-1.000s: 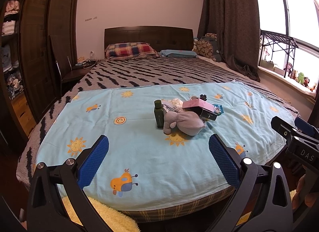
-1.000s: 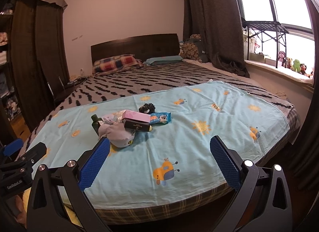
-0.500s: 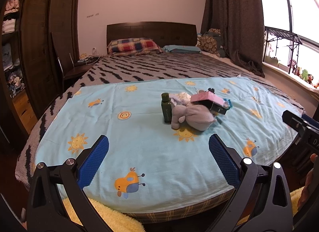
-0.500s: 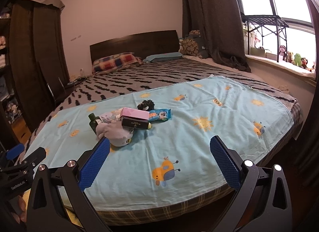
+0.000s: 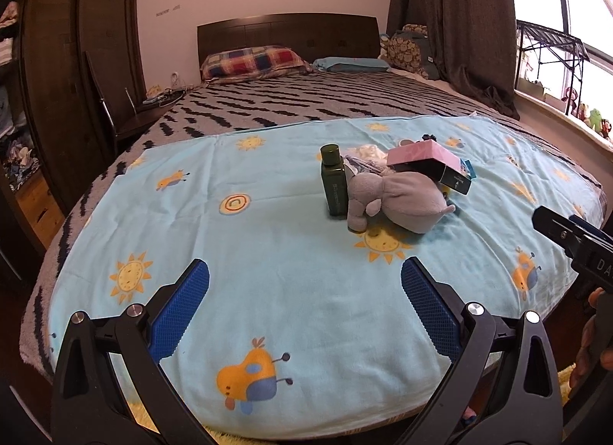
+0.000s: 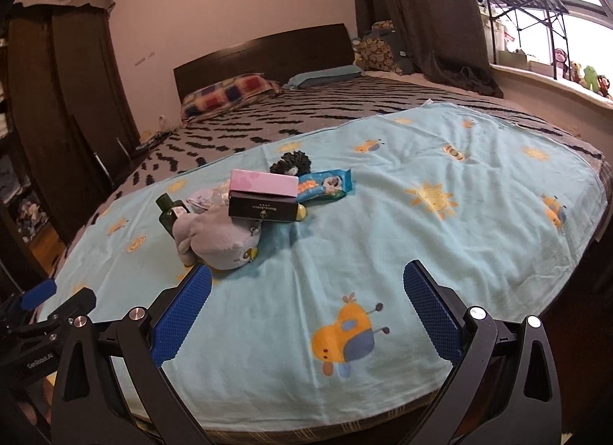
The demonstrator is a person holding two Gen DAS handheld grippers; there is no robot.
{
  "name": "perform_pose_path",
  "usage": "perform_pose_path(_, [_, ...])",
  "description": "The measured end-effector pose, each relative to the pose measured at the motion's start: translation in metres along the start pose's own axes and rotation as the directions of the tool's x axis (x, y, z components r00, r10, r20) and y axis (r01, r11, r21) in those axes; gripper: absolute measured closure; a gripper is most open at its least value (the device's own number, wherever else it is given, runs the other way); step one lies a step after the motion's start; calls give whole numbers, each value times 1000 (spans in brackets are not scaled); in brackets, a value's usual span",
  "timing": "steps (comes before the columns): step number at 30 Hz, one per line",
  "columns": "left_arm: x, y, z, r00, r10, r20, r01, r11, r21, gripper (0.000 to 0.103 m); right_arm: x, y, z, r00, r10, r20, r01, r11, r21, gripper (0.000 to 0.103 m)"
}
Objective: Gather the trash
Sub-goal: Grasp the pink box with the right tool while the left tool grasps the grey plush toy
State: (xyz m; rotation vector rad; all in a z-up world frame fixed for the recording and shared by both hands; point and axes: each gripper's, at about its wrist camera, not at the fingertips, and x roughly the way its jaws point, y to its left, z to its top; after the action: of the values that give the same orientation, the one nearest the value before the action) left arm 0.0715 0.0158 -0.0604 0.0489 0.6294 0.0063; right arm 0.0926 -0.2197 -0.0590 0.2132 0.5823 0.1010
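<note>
- The left gripper (image 5: pixel 304 297) and right gripper (image 6: pixel 306 295) both stood with jaws apart and empty, having come closer to the bed than a second before — the pile looked larger.
- The pile lay mid-blanket (image 5: pixel 268 292): green bottle (image 5: pixel 334 184), grey plush (image 5: pixel 398 202), pink box (image 6: pixel 264 182) on a black box (image 6: pixel 262 209), blue wrapper (image 6: pixel 325 185).
- Bare blanket lay between the grippers and the pile.
- "GenRobot.AI" was readable on the left gripper's body; the black box's print was too small.

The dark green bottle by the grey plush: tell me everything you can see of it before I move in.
The dark green bottle is small and flat-sided, with a matching screw cap and faint pale print on its front. It looks like plastic or glass. It stands upright and capped on the light blue blanket, at the left end of the clutter pile, with the grey plush toy against its right side. Neither gripper touches it.
</note>
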Motion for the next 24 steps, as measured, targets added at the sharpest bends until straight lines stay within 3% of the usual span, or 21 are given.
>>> perform_pose_path(5, [25, -10, 8, 1000, -6, -29, 8, 999, 39, 8, 34, 16, 27, 998, 37, -46, -38, 999, -17, 3])
perform_pose_path(8, [38, -19, 14, 998, -44, -47, 47, 997, 64, 8, 63, 25, 48, 990, 101, -97, -102, 995, -13, 3])
perform_pose_path(12, [51, -24, 23, 995, -78, -60, 82, 994, 68, 8, 102, 26, 70, 984, 97, -150, -98, 995, 2, 3])
perform_pose_path(24, [81, -45, 39, 972, -194, -131, 205, 976, 72, 8, 156, 27, 76, 959, 111, -262, -114, 993, 1, 3])
